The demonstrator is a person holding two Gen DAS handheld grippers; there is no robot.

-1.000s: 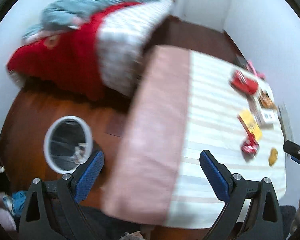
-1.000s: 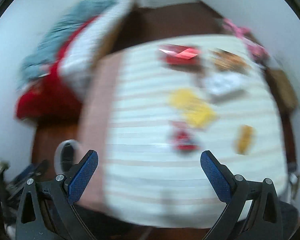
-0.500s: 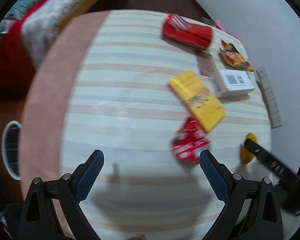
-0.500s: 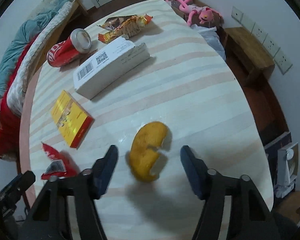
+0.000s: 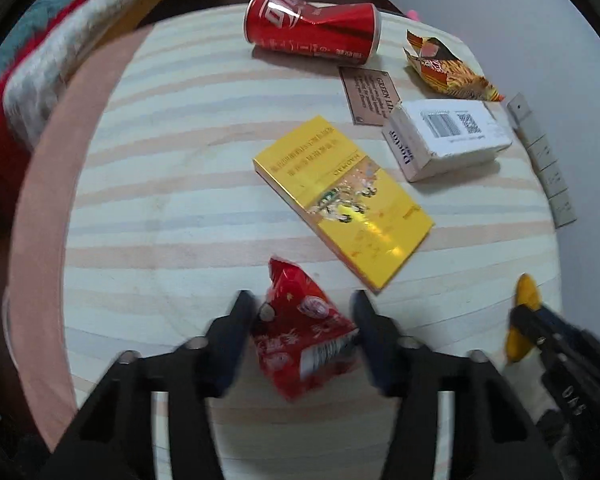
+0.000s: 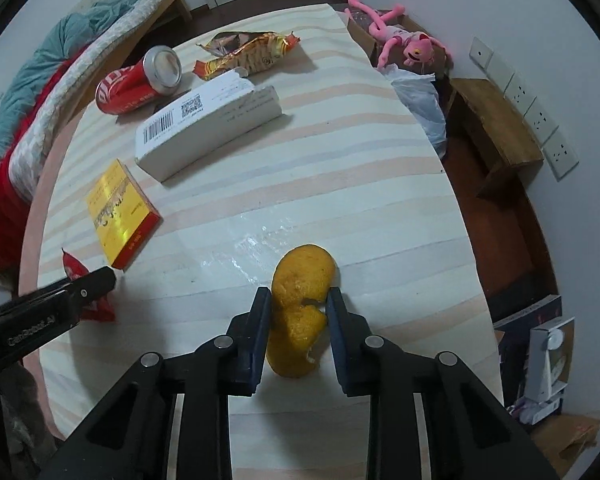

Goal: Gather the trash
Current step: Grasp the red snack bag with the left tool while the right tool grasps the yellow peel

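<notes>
A crumpled red wrapper [image 5: 300, 336] lies on the striped table [image 5: 172, 220] between the fingers of my left gripper [image 5: 300, 300]. Its jaws are closing and the pads touch the wrapper's two sides. In the right wrist view my right gripper [image 6: 299, 294] is closing on a piece of orange peel [image 6: 300, 276], with both pads against it. Farther back lie a yellow box [image 5: 344, 200], a white box with a barcode [image 5: 448, 140], a dented red can [image 5: 312, 34], a snack wrapper [image 5: 444, 66] and a brown card [image 5: 370, 96].
A bed with red and teal blankets [image 6: 40, 92] stands left of the table. To the right are a pink plush toy [image 6: 400, 40], a white plastic bag [image 6: 420, 100], a wooden stool [image 6: 496, 124] and wall sockets [image 6: 540, 120].
Both grippers came down to the table from higher up. The left one closed in around the red wrapper. The right one narrowed from wide open onto the orange peel.
</notes>
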